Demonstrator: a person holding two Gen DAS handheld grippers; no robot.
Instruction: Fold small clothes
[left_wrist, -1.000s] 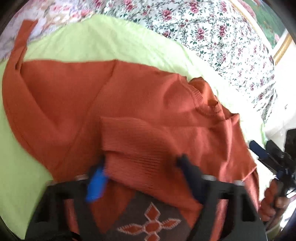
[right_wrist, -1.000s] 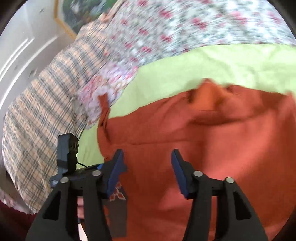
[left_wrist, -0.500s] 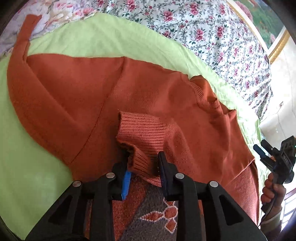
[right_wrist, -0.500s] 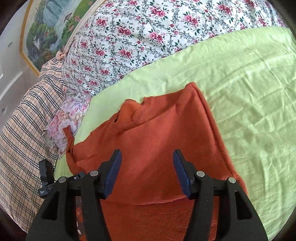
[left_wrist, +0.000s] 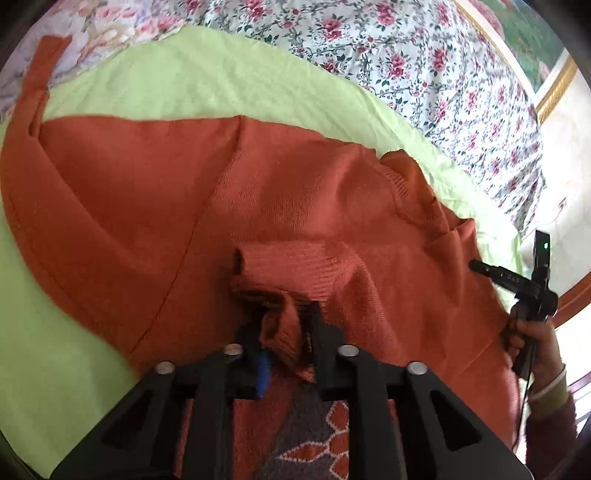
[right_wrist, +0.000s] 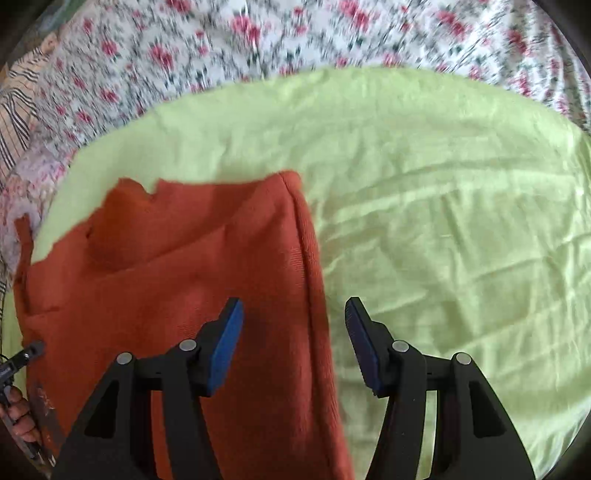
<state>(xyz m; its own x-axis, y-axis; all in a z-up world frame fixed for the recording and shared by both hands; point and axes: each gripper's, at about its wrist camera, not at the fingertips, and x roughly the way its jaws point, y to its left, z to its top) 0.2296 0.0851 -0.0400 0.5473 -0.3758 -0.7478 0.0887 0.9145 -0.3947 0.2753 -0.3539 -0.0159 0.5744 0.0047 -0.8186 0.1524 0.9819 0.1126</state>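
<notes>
The left gripper (left_wrist: 286, 325) has just been closing and now pinches the ribbed cuff (left_wrist: 295, 269) of the orange sweater (left_wrist: 129, 206), bunched between its jaws. The sweater spreads ahead of it over a green sheet (left_wrist: 207, 85) on the bed. The right gripper (right_wrist: 293, 332) hangs with jaws apart, holding nothing, above the sweater's folded edge (right_wrist: 310, 258), green sheet to its right.
</notes>
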